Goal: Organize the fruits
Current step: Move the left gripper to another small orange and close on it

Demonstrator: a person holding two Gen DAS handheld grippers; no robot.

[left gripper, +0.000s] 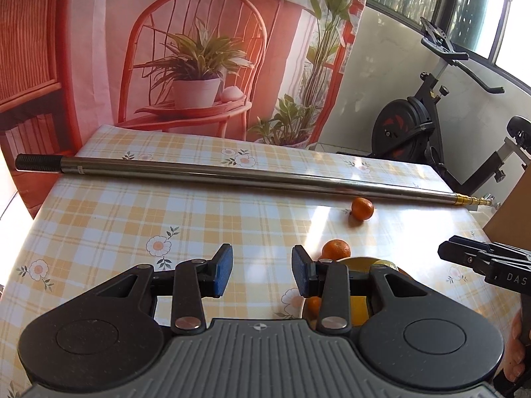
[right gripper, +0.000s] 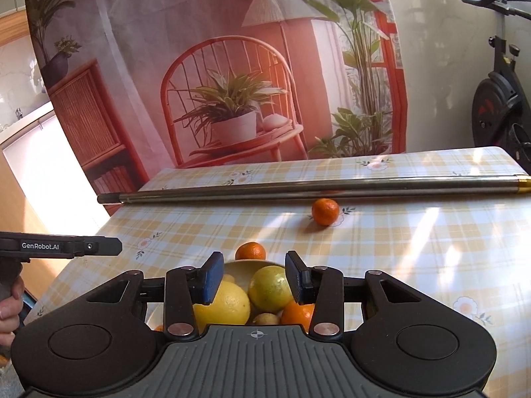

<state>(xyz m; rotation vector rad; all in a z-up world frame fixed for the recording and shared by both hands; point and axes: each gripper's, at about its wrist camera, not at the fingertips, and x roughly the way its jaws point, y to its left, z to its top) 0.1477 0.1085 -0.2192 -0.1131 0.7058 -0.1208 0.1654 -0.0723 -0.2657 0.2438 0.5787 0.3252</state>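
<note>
Tangerine (right gripper: pixel 325 211) lies alone near the pole (right gripper: pixel 298 188), far from the bowl (right gripper: pixel 237 270); right gripper (right gripper: pixel 254 277), jaws apart and empty, should reach over it, close gently, lift.

Bowl (right gripper: pixel 239 267) holds citrus; two mandarins (right gripper: pixel 325 211) loose beyond.
</note>
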